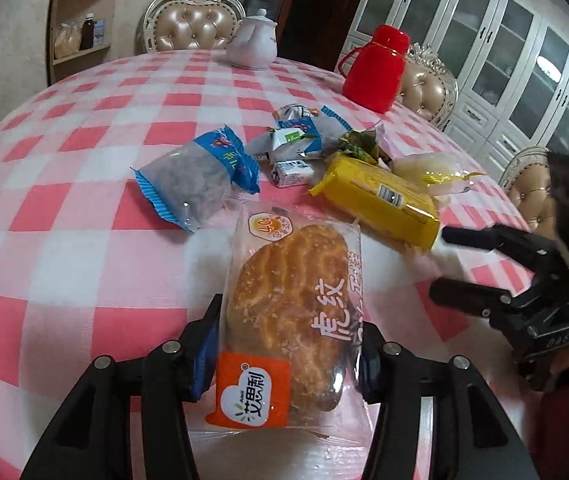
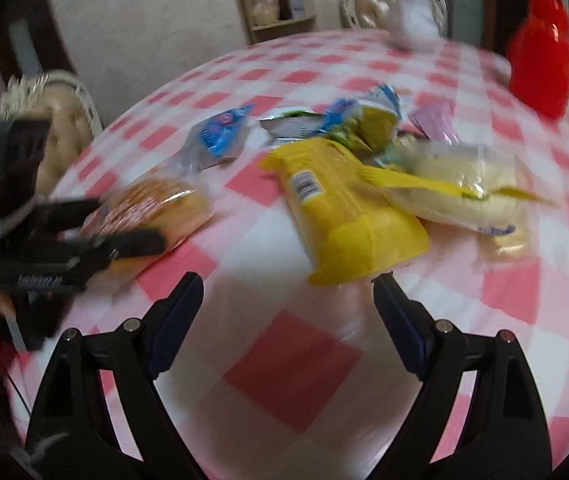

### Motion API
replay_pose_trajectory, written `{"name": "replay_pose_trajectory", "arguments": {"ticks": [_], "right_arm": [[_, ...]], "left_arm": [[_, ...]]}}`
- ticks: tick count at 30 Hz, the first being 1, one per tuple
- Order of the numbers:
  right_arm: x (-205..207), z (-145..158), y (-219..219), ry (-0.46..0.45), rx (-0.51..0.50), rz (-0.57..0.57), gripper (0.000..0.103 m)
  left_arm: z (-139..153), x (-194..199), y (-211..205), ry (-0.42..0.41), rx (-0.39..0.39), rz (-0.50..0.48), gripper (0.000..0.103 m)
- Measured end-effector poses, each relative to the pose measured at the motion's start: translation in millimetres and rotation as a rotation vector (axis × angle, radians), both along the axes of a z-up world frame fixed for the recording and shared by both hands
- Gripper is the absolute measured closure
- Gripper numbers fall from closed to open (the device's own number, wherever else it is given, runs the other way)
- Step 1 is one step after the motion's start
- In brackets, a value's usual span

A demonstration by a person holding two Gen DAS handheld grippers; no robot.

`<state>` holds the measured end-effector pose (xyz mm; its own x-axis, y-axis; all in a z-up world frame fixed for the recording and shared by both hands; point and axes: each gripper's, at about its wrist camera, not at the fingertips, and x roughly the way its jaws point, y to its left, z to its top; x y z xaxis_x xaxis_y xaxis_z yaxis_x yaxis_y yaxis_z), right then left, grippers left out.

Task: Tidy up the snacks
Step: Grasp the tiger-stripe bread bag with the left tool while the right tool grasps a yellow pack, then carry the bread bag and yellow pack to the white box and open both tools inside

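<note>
Several snacks lie in a pile on the pink-checked tablecloth (image 1: 84, 208). My left gripper (image 1: 290, 320) is closed on a clear-wrapped golden bread with an orange label (image 1: 284, 320); that bread also shows in the right wrist view (image 2: 156, 208). My right gripper (image 2: 288, 304) is open and empty, just short of the near end of a yellow packet (image 2: 340, 216), which also shows in the left wrist view (image 1: 380, 196). A blue-wrapped dark cake (image 1: 196, 178) lies to the left. The right wrist view is blurred by motion.
A white teapot (image 1: 254, 42) and a red thermos jug (image 1: 376, 68) stand at the far side of the table. Small white and blue packets (image 1: 292, 140) and a pale bagged snack (image 2: 464, 184) lie in the pile. Cream chairs (image 1: 192, 20) ring the table.
</note>
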<state>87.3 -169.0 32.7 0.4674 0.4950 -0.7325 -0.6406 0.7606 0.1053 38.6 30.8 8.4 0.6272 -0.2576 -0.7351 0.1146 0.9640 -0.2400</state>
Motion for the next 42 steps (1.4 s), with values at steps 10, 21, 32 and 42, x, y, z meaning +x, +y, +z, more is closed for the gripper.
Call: {"name": "replay_pose_trajectory", "arguments": {"ticks": [10, 21, 32, 42], "right_arm": [[74.4, -3.6, 34.1, 0.002, -0.059, -0.041, 0.014], [27.0, -13.8, 38.0, 0.032, -0.134, -0.057, 0.051], [-67.5, -6.5, 5.0, -0.009, -0.081, -0.341, 0.052], [-91.1, 4.5, 4.1, -0.026, 0.017, -0.386, 0.052]], "left_arm": [[-0.8, 3.1, 5.5, 0.005, -0.029, 0.008, 0.045], [-1.3, 5.7, 2.8, 0.007, -0.021, -0.001, 0.043], [-0.2, 4.4, 4.5, -0.005, -0.014, -0.009, 0.053], [7.9, -18.4, 11.7, -0.06, -0.037, 0.078, 0.055]]}}
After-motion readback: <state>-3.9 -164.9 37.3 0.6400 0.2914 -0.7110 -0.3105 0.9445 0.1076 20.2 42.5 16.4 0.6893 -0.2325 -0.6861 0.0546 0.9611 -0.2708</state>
